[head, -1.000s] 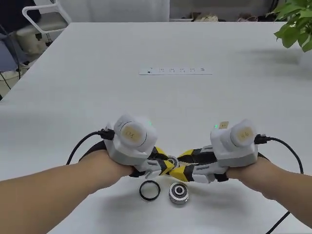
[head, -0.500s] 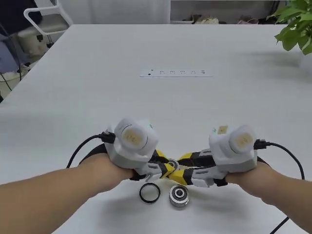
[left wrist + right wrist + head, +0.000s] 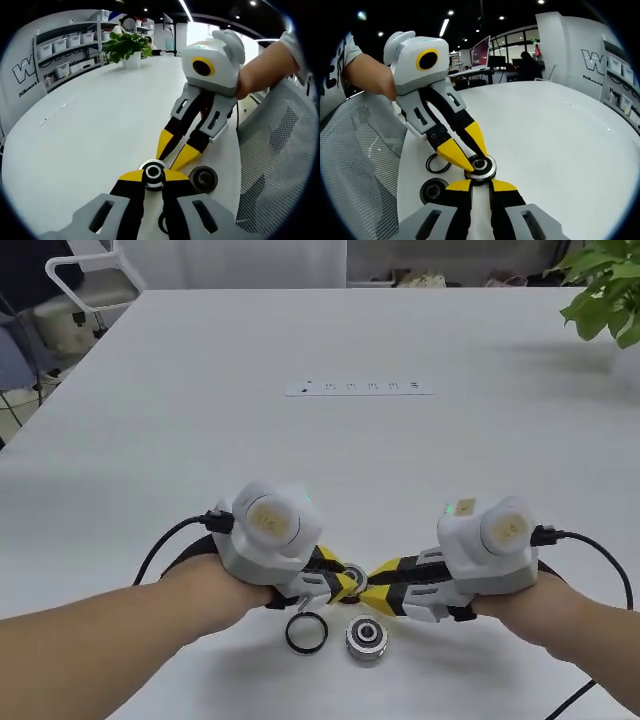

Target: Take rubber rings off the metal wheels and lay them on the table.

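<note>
L claw [image 3: 153, 176] and R claw [image 3: 481, 186] meet tip to tip low over the bench [image 3: 330, 460], close to its near edge.

Bench is big, white and mostly bare. There is a wide open stretch ahead of the claws up to a power strip [image 3: 360, 388], which lies flat well beyond them near the ctr line. Past it is more bare top to the far edge. In head view the left edge runs off diagonally at upper left, and the right side goes out of frame. Mesh chair back [image 3: 280, 150] stands just off the near edge, seen in both gripper views. Plant [image 3: 605, 290] is at the far right, well apart from the work.

L claw: jaws drawn in to the width of a metal wheel [image 3: 481, 167], one yellow tip on each side, wheel clamped btwn them. This wheel has a dark outer band round a silver body.

R claw: jaws a narrow gap apart, tips up against the same wheel's rim from the opposite side. Can't tell if they actually pinch the band.

Just below the tips in head view, a second wheel [image 3: 367, 636] lies flat on the bench. A loose black rubber ring [image 3: 306, 632] lies flat to its left, near but not touching.
</note>
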A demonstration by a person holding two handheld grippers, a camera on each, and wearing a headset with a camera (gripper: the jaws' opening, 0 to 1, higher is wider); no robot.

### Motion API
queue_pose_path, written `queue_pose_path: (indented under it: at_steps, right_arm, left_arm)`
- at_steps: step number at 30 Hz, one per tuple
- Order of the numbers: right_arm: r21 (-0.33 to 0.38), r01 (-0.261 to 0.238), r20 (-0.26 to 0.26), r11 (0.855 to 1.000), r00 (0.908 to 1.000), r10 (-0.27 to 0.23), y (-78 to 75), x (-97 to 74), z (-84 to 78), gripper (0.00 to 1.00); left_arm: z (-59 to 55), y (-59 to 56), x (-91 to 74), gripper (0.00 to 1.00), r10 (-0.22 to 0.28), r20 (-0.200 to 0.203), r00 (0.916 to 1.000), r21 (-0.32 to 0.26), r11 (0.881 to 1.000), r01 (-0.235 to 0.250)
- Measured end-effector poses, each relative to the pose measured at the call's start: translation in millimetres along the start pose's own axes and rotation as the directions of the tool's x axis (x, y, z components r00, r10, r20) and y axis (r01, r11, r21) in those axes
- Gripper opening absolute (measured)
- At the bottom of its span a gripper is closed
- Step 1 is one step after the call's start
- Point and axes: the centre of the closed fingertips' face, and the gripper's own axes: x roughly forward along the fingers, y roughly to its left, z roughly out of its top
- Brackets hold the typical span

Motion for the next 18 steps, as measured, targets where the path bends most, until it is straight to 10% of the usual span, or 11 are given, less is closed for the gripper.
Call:
queue_pose_path:
  at_steps: [18]
  right_arm:
    - [0.03,0.027,-0.015,0.999,0.9995,-0.026,-5.8,-0.8,-1.0,0.01]
  left_arm:
    - [0.0,0.2,-0.1,0.07,0.009,0.001,1.0,-0.001,1.0,-0.009]
